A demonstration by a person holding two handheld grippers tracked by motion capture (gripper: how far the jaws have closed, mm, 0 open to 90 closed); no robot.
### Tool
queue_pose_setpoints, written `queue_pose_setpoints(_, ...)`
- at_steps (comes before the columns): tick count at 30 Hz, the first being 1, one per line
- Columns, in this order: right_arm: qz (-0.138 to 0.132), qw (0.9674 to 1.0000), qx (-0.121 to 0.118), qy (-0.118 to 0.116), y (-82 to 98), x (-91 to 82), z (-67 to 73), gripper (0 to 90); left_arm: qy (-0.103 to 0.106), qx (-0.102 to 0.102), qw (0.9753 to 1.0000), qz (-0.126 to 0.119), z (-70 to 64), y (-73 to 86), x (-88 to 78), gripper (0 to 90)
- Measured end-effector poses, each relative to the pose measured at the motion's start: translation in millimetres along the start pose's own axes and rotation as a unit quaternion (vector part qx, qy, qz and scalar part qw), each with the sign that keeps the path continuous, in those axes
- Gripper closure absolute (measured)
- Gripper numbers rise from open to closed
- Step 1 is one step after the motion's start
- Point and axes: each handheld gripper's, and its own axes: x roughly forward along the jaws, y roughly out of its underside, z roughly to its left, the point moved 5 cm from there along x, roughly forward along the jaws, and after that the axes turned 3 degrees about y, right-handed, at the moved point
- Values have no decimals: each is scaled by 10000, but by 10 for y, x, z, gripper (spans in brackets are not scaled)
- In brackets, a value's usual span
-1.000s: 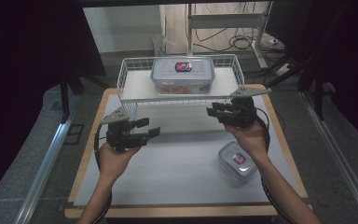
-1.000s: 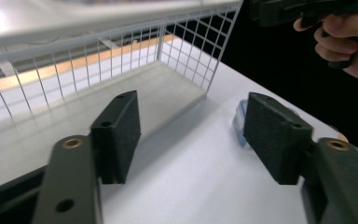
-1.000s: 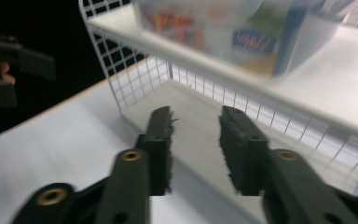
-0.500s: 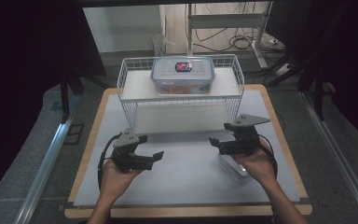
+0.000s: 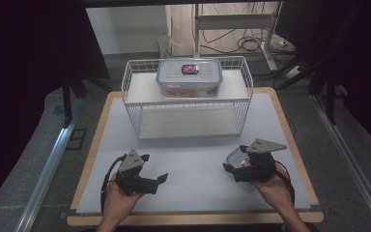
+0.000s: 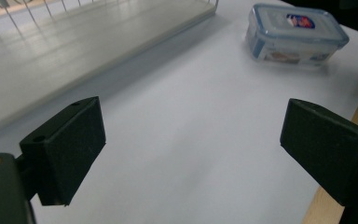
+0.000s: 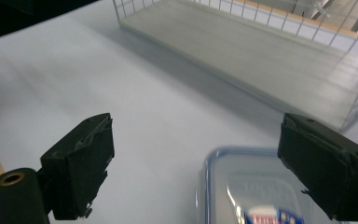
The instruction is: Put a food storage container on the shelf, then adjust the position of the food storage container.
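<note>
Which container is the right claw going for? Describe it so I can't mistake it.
Start at the white wire rack at the table's far side; a large lidded container sits on top. The target is the small container on the mat, under the open right claw: smaller, blue-rimmed, off the rack.

From up top I couldn't see much of the small container [image 5: 235, 157] by my right gripper [image 5: 232, 169]; the gripper and hand covered most of it, only a corner of lid poked out. In the right gripper view the same container [image 7: 247, 186] ran off the bottom edge and its label was a blur. The label on the big container [image 5: 189, 76] on the wire rack [image 5: 130, 104] was too small to read.
</note>
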Motion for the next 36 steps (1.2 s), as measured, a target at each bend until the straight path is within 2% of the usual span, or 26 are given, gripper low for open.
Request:
queue_pose_setpoints(3, 39, 10000, -32, 51, 83, -16, 0, 95, -23, 4, 10000, 68, -12, 76, 8, 49)
queue_pose_setpoints(6, 129, 9996, -159, 185, 241, -32, -4, 90, -100, 13, 9997, 219, -31, 236, 31, 41)
queue_pose_setpoints(7, 181, 9995, -147, 205, 280, -29, -7, 89, -100, 13, 9997, 219, -31, 236, 31, 39)
queue_pose_setpoints(8, 211, 9994, -143, 215, 315, -26, -14, 89, -151, 8, 9995, 292, -21, 302, 35, 39)
queue_pose_setpoints(11, 269, 9992, -140, 258, 364, -22, -31, 89, -229, 24, 9992, 326, 1, 330, 29, 39)
queue_pose_setpoints(13, 289, 9989, -158, 318, 374, -14, -50, 90, -247, -10, 9994, 235, 22, 320, 17, 38)
queue_pose_setpoints(15, 279, 9990, -125, 323, 370, -12, -50, 88, -245, -44, 9996, 150, 28, 311, 4, 40)
queue_pose_setpoints(17, 396, 9988, 28, 298, 386, 10, -63, 24, -258, -30, 9995, 173, 36, 328, 13, 40)
queue_pose_setpoints(22, 494, 9979, 255, 325, 404, 9, -120, 31, -278, -6, 9994, 221, 47, 347, 16, 41)
queue_pose_setpoints(24, 508, 9973, 222, 478, 397, -25, -156, 127, -260, -26, 9995, 185, 46, 340, 8, 43)
queue_pose_setpoints(26, 511, 9965, 229, 619, 390, -69, -206, 291, -248, -40, 9995, 175, 47, 342, 9, 44)
queue_pose_setpoints(27, 511, 9965, 229, 619, 390, -69, -206, 291, -248, -40, 9995, 175, 47, 342, 9, 45)
queue_pose_setpoints(28, 541, 9958, 284, 688, 389, -112, -269, 418, -251, -35, 9995, 191, 49, 347, 16, 46)
queue_pose_setpoints(30, 483, 9942, 321, 903, 389, -169, -379, 523, -256, -30, 9995, 203, 49, 349, 25, 47)
queue_pose_setpoints(32, 391, 9936, 386, 991, 390, -221, -482, 645, -244, -26, 9995, 202, 44, 349, 34, 48)
queue_pose_setpoints(33, 391, 9936, 386, 991, 390, -221, -482, 645, -244, -26, 9995, 202, 44, 349, 34, 49)
queue_pose_setpoints(34, 378, 9921, 379, 1136, 401, -254, -576, 749, -245, -17, 9995, 200, 40, 349, 41, 49)
queue_pose_setpoints(36, 423, 9899, 368, 1302, 431, -277, -686, 823, -235, -7, 9995, 210, 37, 351, 48, 50)
